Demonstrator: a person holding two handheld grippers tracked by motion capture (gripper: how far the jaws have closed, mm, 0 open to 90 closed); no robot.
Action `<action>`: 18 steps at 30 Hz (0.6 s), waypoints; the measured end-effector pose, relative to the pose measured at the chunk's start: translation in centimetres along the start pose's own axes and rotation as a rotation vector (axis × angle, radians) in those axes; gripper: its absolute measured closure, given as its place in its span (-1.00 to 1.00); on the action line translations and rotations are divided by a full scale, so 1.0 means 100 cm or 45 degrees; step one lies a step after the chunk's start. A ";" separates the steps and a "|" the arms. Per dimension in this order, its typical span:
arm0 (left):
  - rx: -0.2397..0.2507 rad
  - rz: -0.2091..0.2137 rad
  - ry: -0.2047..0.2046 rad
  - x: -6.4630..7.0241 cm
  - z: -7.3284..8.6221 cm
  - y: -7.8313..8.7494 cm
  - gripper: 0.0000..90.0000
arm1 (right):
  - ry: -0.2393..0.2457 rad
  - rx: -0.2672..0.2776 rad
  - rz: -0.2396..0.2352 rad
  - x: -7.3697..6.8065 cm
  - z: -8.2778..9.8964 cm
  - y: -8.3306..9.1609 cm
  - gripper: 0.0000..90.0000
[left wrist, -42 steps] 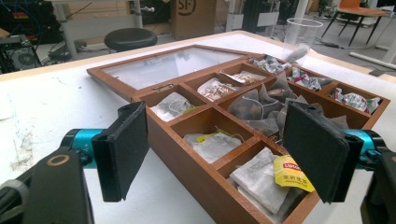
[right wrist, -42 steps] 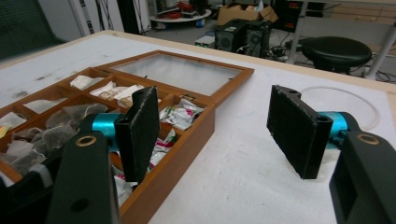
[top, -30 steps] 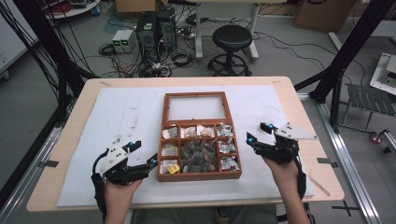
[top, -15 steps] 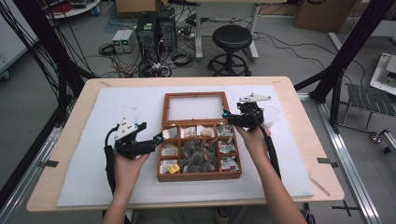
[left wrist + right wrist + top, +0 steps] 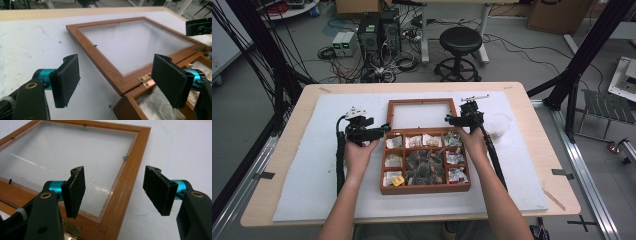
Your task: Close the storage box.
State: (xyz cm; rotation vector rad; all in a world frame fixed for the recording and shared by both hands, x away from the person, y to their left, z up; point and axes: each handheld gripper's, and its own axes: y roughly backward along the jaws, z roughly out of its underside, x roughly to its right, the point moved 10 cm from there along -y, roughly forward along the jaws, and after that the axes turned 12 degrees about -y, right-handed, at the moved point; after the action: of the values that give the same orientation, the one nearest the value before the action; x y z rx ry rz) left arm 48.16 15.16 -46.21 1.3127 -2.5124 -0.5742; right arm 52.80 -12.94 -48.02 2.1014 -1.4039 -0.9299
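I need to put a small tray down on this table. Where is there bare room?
The white mat is bare left of the wooden box and in the strip along its near edge. Right of the box is free below the plastic cup. It is crowded around the open lid, where both claws hover.

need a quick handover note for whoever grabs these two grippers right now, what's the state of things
Left gripper: open, nothing between the jaws, at the left hinge corner of the wooden box.
Right gripper: open, empty, at the right side of the glass lid near its hinge.
Things: the box sits mid-table on the white mat, its compartments filled with small packets. The lid lies folded back flat on the mat beyond the box. A clear cup stands to the right.
Done: lid is open; neither gripper has hold of it.
Left: probably grasp the lid's side rails and swing it shut over the compartments.
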 end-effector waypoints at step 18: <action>-0.148 0.071 0.129 -0.006 0.014 -0.047 -0.37 | -0.211 -0.137 -0.172 0.002 0.010 -0.024 -0.37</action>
State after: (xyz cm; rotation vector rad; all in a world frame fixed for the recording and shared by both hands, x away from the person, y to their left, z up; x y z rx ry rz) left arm 51.36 13.54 -49.63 1.1956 -2.3880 -0.6154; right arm 53.65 -12.22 -50.39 2.0992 -1.2700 -1.2310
